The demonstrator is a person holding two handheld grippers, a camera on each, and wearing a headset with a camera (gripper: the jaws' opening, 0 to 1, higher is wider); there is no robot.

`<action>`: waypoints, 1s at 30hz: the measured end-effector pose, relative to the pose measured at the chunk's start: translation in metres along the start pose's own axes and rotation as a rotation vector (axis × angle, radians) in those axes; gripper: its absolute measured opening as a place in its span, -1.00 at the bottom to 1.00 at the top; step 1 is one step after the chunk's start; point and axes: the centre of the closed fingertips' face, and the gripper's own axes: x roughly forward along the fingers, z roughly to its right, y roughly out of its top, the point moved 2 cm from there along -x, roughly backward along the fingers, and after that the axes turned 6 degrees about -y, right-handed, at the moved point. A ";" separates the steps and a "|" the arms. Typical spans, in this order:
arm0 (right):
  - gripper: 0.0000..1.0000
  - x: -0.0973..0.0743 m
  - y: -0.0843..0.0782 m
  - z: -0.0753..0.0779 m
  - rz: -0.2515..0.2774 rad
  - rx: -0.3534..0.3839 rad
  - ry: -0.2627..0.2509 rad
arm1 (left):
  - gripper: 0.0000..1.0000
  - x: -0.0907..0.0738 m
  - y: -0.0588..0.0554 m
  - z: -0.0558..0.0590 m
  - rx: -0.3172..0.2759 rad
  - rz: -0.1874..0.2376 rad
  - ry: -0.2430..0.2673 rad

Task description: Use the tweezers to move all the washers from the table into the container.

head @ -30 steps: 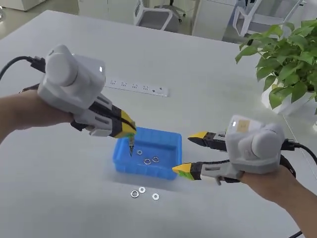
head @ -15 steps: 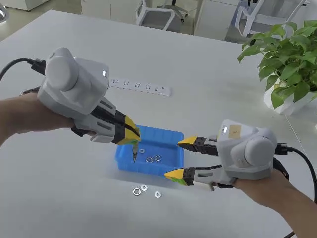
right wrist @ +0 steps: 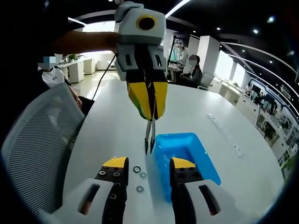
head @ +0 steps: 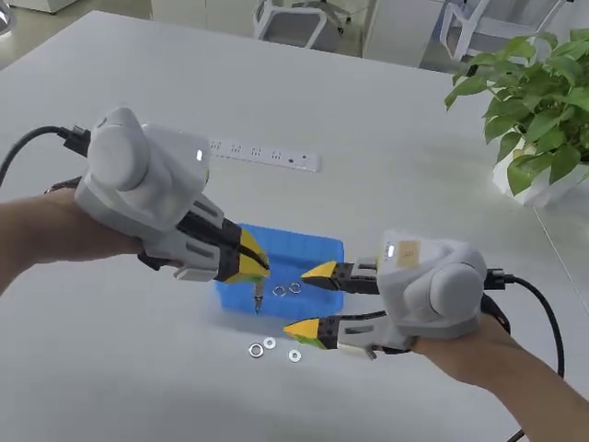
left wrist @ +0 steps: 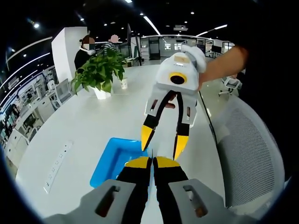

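The tweezers (head: 257, 296) are clamped between the shut jaws of the left gripper (head: 253, 267), tips down at the front wall of the container (head: 304, 247). The right gripper (head: 305, 300) is held with its jaws apart and nothing between them, just beside the container. Three washers (head: 270, 347) are seen on the table (head: 138, 387) just in front of the container, and a few more lie inside it.

The next pick-up is judged to be in hand. The tips are best brought low over one washer, set across its rim and squeezed gently, since such flat rings can be expected to slip.

Whether anything is pinched in the tips cannot be made out. Part of the container's floor is hidden behind the left gripper, so its washers cannot be counted.
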 end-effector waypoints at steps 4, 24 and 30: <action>-0.31 0.006 -0.001 -0.004 -0.001 -0.004 0.018 | -0.87 0.004 -0.004 0.003 0.006 -0.004 -0.007; -0.33 0.023 -0.018 -0.019 -0.047 -0.027 0.083 | -0.87 0.029 -0.027 0.015 0.011 -0.017 -0.042; -0.34 0.022 -0.021 -0.022 -0.054 -0.024 0.085 | -0.87 0.035 -0.034 0.018 0.002 -0.023 -0.052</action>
